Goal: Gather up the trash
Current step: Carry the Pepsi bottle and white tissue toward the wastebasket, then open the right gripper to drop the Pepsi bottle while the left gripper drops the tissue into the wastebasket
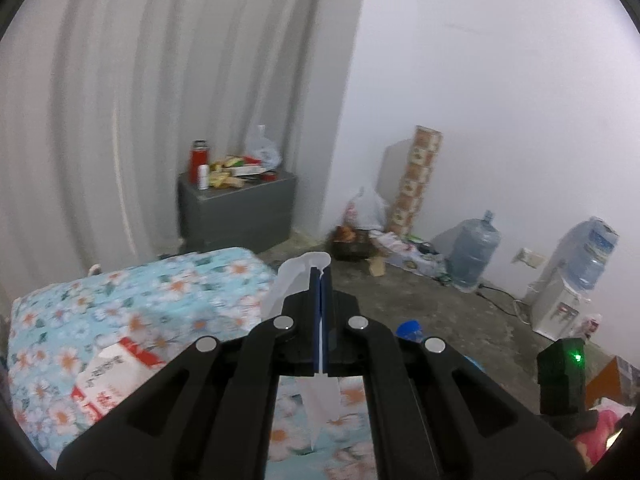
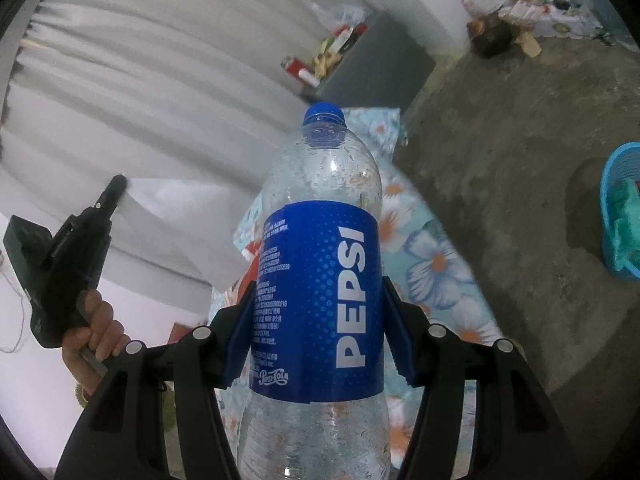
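Left gripper (image 1: 321, 276): jaws closed on a white tissue (image 1: 296, 272), held above the floral bed (image 1: 120, 292)
Right gripper (image 2: 316, 320): pads clamp the label of an empty Pepsi bottle (image 2: 320, 280), cap pointing away
Basket (image 2: 624, 208): blue, on the floor far right

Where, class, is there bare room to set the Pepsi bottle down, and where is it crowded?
Free: the concrete floor between the floral bedspread and the blue basket, and the stretch before the water jug. Crowded: the grey cabinet top, and the wall corner around the white bag and patterned box.
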